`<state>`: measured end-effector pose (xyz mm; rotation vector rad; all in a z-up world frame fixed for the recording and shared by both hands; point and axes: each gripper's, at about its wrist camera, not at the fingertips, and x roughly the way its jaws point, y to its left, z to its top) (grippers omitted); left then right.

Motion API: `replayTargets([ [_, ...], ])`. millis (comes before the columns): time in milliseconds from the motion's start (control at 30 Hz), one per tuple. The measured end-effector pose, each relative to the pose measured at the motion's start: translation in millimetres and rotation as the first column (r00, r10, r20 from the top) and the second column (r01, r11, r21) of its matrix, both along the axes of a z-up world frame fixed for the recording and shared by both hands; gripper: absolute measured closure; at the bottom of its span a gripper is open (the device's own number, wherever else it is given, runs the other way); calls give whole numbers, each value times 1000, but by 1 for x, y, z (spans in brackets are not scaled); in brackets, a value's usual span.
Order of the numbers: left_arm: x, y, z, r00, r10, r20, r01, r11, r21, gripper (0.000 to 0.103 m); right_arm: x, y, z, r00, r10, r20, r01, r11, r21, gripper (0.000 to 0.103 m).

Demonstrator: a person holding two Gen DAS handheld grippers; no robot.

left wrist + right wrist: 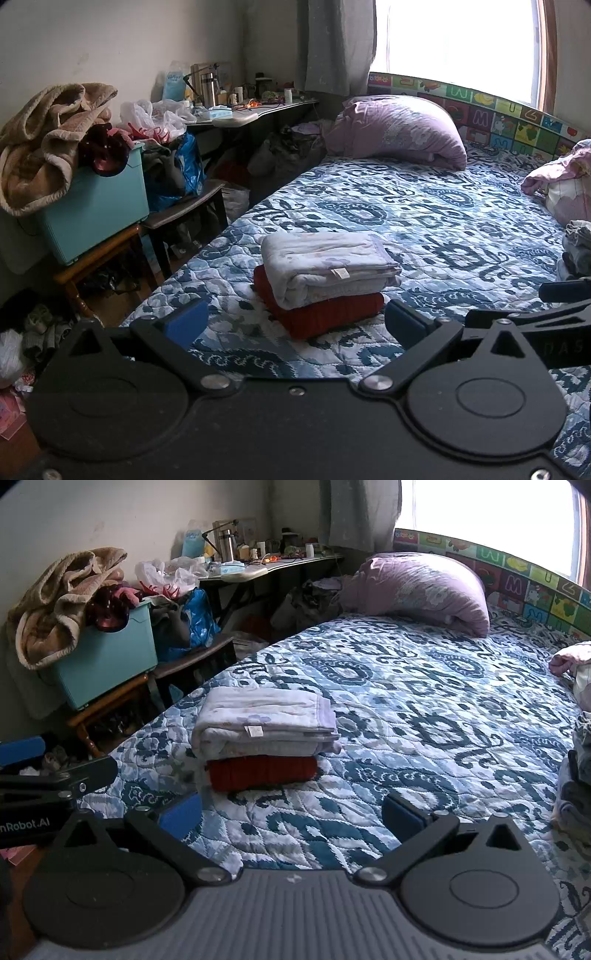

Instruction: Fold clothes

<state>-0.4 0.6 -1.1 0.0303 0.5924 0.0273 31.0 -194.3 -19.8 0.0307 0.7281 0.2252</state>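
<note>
The left hand-held gripper [293, 319] hovers low over the bed [424, 206], its blue pads wide apart and holding nothing. The right hand-held gripper [291, 812] is the same: pads spread, empty.

From the left one, the folded stack sits at about twelve o'clock, just ahead — a pale floral garment [325, 266] lying squarely on a red knitted one [325, 314]. From the right one the stack lies at eleven o'clock and a little farther off, so the left looks the nearer. The stack's long axis runs roughly across both views.

Unfolded clothes [576, 251] heap at three o'clock, at the frame edge — probably the next to take, and nearer the right side.

Writing: "nRobot.AI" on the other gripper's body in the right view; the small white tag on the pale garment is unreadable.
</note>
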Motion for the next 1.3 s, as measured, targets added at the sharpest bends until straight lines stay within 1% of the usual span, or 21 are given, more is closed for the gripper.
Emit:
replayTargets([
  [400,-3,-3,-7,1000,0,0,0,1000,-5,0,1,1,-6,1000,3,-7,-3,1000,5,0],
  [467,0,5,-3,1000,-5,0,5,1000,-7,0,0,3,-5,1000,3,-8,-3,1000,3,0],
  [967,3,8,-4,1000,-12,3,12,1000,-14,0,7,5,-12,1000,2,-14,-2,1000,-3,0],
  [1133,10,8,-9,1000,-17,-3,17,1000,-13,0,10,5,-15,1000,3,-18,-3,1000,-4,0],
  [1300,24,11,-17,1000,-24,-5,24,999,-24,0,22,2,-21,1000,14,-28,-14,1000,4,0],
])
